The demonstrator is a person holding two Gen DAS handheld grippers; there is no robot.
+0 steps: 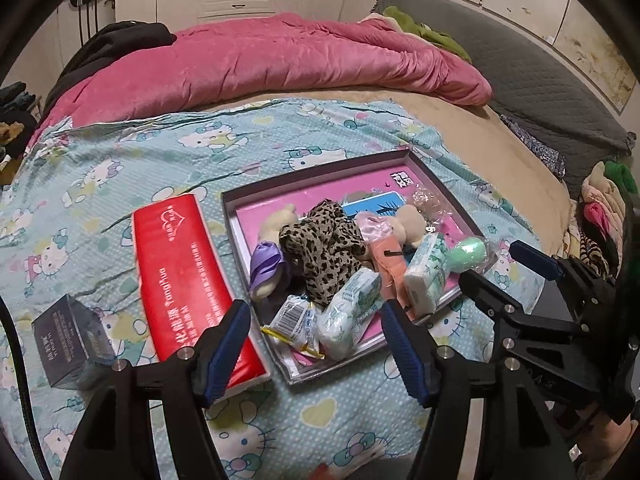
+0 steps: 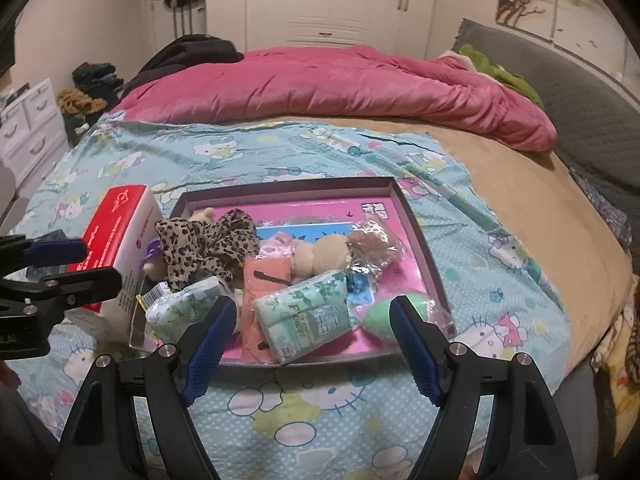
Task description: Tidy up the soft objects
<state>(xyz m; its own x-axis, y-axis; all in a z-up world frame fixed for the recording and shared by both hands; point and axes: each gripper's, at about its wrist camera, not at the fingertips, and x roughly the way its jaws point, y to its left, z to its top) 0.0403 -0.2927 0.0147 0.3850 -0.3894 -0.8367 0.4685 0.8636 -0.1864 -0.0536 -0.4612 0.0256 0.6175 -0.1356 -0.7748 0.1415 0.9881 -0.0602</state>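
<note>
A shallow grey tray [image 1: 228,216] with a pink floor lies on the Hello Kitty sheet; it also shows in the right wrist view [image 2: 416,236]. In it lie a leopard-print cloth [image 1: 324,248], tissue packs [image 1: 352,312] [image 2: 308,316], a green sponge egg in plastic [image 1: 466,254] [image 2: 384,314], a beige plush [image 2: 324,256], an orange pouch [image 2: 266,274] and a purple piece [image 1: 266,266]. My left gripper [image 1: 316,344] is open and empty at the tray's near edge. My right gripper [image 2: 312,340] is open and empty just before the tray's near rim.
A red box [image 1: 184,276] lies left of the tray, a dark small box [image 1: 72,344] further left. A pink quilt [image 1: 260,60] covers the far half of the bed. Clothes [image 1: 604,208] pile at the right edge. White drawers [image 2: 28,128] stand at left.
</note>
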